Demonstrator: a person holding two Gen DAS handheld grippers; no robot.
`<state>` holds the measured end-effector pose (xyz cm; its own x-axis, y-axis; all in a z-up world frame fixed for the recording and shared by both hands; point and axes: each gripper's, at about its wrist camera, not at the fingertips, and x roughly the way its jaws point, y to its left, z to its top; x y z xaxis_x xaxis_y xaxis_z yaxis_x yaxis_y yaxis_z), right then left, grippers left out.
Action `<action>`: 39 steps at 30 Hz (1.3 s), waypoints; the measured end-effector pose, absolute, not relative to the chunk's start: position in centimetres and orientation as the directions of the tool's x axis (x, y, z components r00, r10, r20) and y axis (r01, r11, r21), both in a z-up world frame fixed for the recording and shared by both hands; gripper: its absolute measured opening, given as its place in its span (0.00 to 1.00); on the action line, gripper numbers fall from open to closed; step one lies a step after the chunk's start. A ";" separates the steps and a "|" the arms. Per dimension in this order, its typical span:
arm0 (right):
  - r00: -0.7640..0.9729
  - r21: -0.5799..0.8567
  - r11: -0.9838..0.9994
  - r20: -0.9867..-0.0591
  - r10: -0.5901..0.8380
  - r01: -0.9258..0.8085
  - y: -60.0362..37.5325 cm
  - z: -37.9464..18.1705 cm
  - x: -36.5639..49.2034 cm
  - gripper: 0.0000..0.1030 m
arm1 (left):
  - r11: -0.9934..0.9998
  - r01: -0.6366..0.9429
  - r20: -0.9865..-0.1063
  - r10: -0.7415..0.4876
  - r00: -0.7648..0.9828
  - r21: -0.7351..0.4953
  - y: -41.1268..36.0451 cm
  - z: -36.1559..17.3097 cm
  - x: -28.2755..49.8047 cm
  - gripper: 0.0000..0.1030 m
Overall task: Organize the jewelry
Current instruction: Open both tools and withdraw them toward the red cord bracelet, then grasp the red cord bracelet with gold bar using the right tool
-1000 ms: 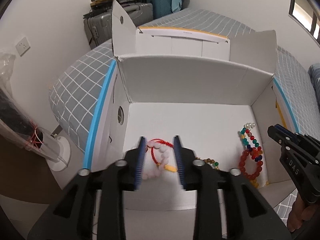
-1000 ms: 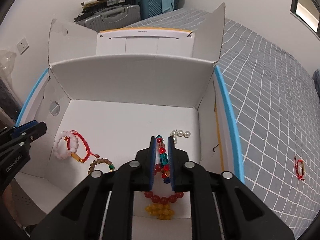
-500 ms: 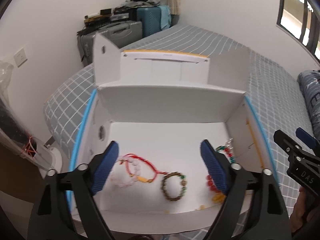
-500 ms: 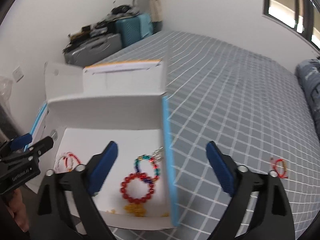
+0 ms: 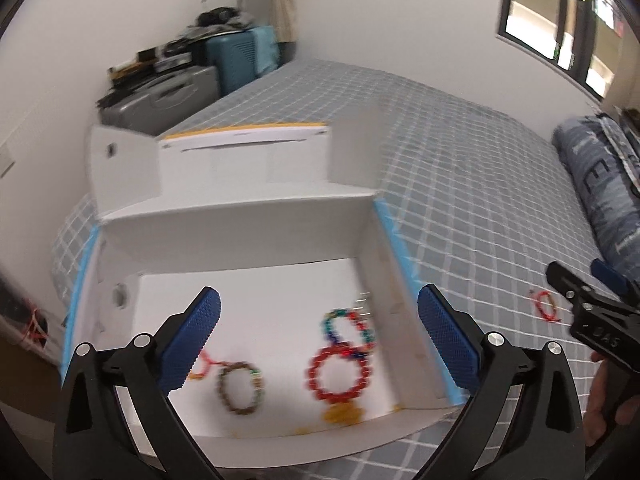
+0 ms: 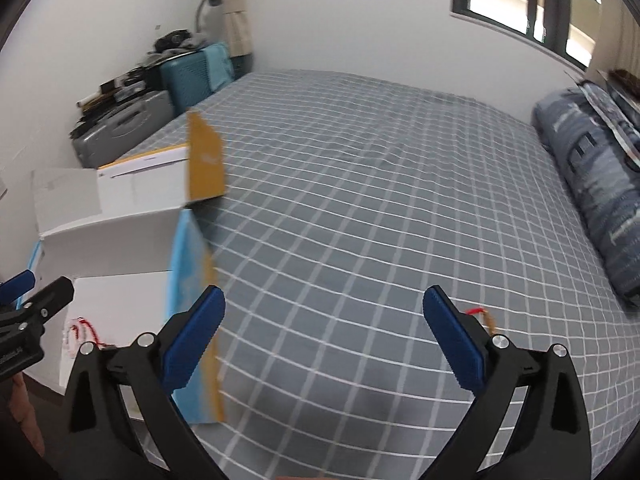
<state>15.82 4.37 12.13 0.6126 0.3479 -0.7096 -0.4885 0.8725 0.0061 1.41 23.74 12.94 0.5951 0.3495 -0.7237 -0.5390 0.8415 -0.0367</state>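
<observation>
Bracelets already lie in the white cardboard box: a red bead ring, a multicoloured strand just beyond it, a brown bead loop and a yellow piece at the near wall, all between and below the fingers of the left gripper, with a red cord piece half hidden behind its left finger. That gripper's jaws have just been opening and now stand fully spread with nothing between the blue pads. The right gripper has likewise just been opening and is released, empty, over the checked bedspread. One item appears to remain outside the box: a small red cord bracelet lying on the bedspread, right at the tip of the right finger and partly hidden behind it. The step in hand looks like fetching that piece. To do it well, I would shift the right gripper so the cord sits midway between the pads rather than under one finger, then lower until the tips press lightly into the soft cover, since a thin cord on fabric can slip beneath the pads or drag the cloth up with it. Close across the bead or knot rather than the bare string, lift straight, and keep the left gripper clear of the box opening.
</observation>
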 end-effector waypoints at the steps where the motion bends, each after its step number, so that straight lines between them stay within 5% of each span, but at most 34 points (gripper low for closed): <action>1: 0.614 0.005 0.878 -0.713 0.339 -0.479 3.7 12.0 16.3 0.93 | 0.852 -0.522 -0.723 0.341 0.602 -0.033 22.8 13.0 2.2 0.94; 20: 0.538 -0.047 0.942 -0.829 0.148 -0.332 -5.7 4.7 26.7 0.93 | 0.946 -0.319 -0.855 0.124 0.503 -0.050 12.5 6.0 18.9 0.94; 39: 0.402 -0.005 0.942 -0.905 0.139 -0.336 -7.0 -4.1 31.3 0.93 | 0.958 -0.284 -0.894 0.153 0.421 0.030 9.8 -1.9 23.5 0.94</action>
